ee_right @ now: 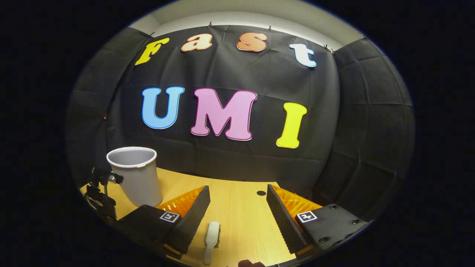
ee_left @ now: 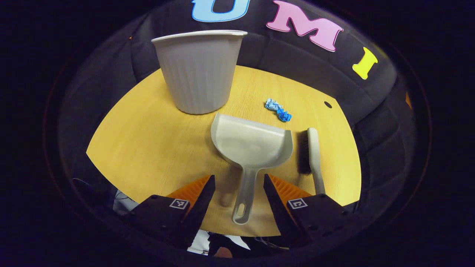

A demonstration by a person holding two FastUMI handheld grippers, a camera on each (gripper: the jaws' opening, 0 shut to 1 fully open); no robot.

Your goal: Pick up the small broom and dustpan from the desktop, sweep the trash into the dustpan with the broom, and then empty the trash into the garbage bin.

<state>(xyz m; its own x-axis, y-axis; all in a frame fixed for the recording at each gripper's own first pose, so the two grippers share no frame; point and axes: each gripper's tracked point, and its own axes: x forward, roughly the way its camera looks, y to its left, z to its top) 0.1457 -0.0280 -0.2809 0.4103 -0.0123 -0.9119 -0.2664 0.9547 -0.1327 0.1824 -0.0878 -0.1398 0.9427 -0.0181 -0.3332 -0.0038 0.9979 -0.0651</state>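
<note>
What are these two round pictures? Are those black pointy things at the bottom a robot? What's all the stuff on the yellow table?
No robot here. A person holds a two-finger claw in each hand, and each claw carries a small camera looking along its fingers. The left gripper view shows the left claw, open, above the dustpan handle. Beside it lies the small broom, then a crumpled blue scrap of trash, and a pale garbage bin, all on the wooden table. The right gripper view shows the right claw, open, over the broom. Nothing is held.
</note>
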